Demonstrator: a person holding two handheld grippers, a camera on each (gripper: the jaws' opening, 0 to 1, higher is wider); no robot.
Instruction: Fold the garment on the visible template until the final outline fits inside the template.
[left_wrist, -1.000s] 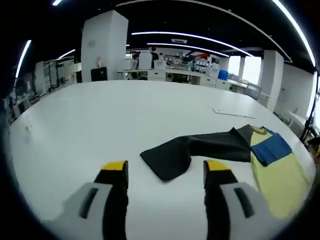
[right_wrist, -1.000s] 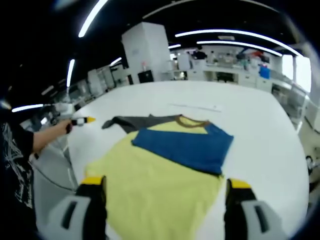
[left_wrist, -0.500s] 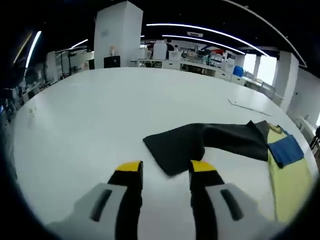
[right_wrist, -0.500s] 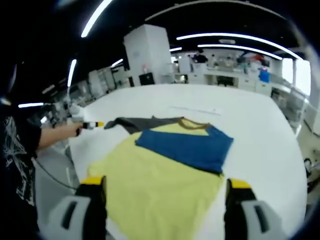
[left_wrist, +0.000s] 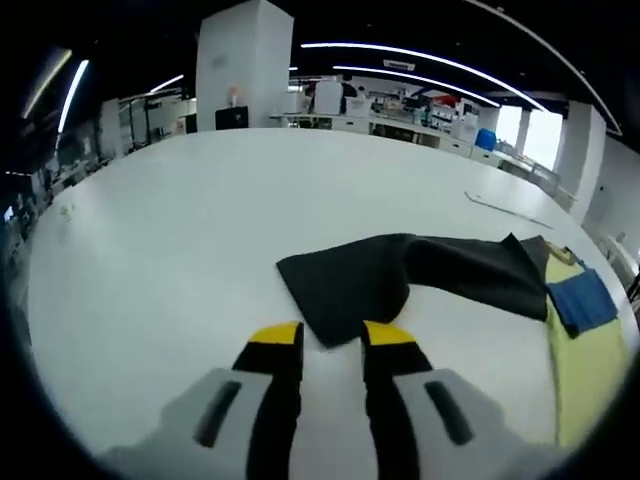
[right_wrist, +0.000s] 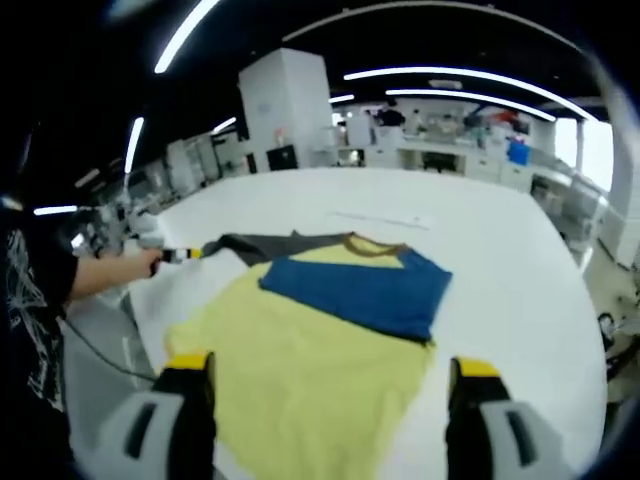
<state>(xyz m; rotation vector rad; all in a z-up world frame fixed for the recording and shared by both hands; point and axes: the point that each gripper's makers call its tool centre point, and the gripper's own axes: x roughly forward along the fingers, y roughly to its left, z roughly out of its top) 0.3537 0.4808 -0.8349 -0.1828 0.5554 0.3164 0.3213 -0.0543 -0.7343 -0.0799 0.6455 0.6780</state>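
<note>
Here, unlettered yellow garment (right_wrist: 300, 360), dark sleeve (left_wrist: 400, 280), white table (left_wrist: 180, 220)

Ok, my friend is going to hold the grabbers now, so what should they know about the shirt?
Left gripper: fingers nearly shut at the end of the black sleeve, which lies stretched out flat on the white table; whether it has a grip yet is unclear.
Right gripper: open, holding nothing, above the bottom edge of the yellow shirt.
Done: the blue sleeve is already folded across the shirt's chest.
Left: fold the black sleeve in over the body, then fold the body smaller. No template outline is clear to see from here.
</note>
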